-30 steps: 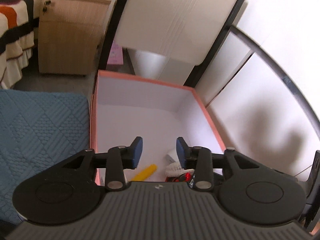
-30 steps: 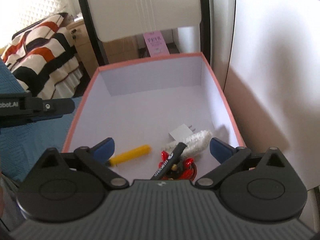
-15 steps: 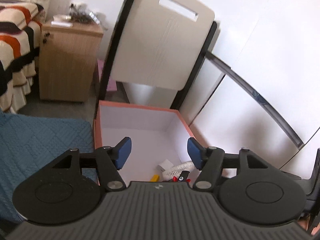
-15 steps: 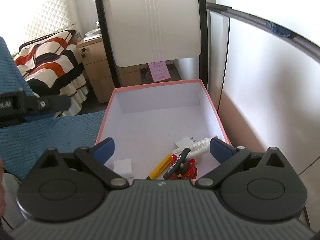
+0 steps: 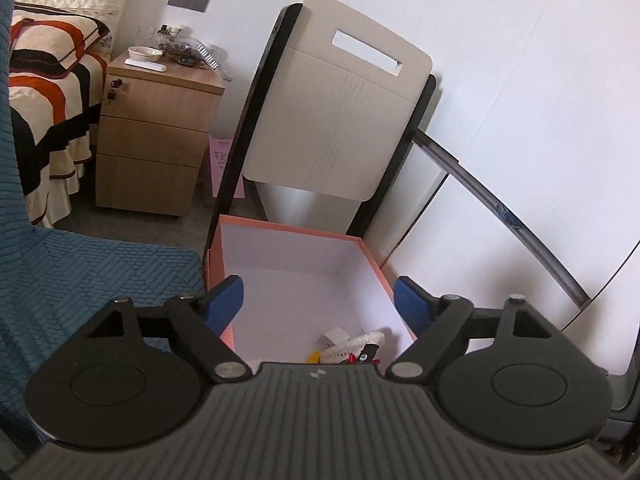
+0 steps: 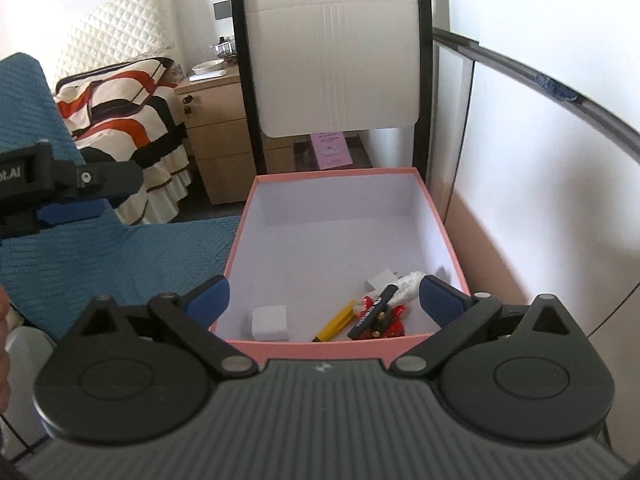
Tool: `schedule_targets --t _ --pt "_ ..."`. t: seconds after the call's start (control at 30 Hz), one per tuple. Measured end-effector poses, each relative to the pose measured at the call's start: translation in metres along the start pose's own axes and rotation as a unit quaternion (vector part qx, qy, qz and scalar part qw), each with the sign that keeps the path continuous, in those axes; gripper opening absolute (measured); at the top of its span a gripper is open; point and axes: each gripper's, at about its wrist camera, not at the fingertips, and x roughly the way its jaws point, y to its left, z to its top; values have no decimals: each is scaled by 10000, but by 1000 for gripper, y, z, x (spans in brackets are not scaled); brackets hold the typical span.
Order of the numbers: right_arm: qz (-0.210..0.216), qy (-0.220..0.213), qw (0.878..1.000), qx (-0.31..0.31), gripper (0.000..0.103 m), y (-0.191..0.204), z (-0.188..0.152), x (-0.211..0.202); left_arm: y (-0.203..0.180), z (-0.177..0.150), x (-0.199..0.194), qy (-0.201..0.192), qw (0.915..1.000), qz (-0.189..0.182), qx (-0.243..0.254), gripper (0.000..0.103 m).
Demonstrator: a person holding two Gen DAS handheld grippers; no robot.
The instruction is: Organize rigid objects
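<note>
Behind everything we see a bedroom corner: a light wooden three-drawer nightstand (image 6: 218, 132), a bed with a striped orange, black and cream cover (image 6: 124, 100), and a cream plastic chair back with black frame (image 6: 336, 52) leaning over the scene. Straight ahead of our right gripper (image 6: 324, 296) sits the pink cardboard box with white interior (image 6: 454, 240), its near wall just in front of the fingertips. Both blue-padded fingers are spread wide, holding nothing. Inside the box, close to the near wall, we spot a small white cube (image 6: 270, 322) toward the left finger, then a yellow marker (image 6: 334, 320), a black pen-shaped stick (image 6: 372, 312) lying across a red shiny wrapper (image 6: 394, 326), and beyond them a white plug adapter (image 6: 380, 280) beside a white fluffy piece (image 6: 410, 282). Our left gripper (image 5: 318, 304) hovers above the same box, fingers wide apart and empty, with a blue quilted cover (image 5: 80, 272) off to its left.
</note>
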Motion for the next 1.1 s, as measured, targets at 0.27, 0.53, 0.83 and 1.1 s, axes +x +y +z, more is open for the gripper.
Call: schedule_targets --t 0.27,0.53,0.83,1.1 --pt "-5 -6 9998 173 103 2 -7 -10 6 -8 -15 -19 9998 212 -17 98" --pt "-46 -41 9999 144 103 12 -22 -13 16 -19 -17 137 9995 278 -23 101" --pt "-163 71 9993 329 103 21 -36 -15 20 -34 -24 321 9989 311 126 102" --pt "-150 145 9994 291 103 31 -39 -20 20 -39 -39 321 9989 319 132 102"
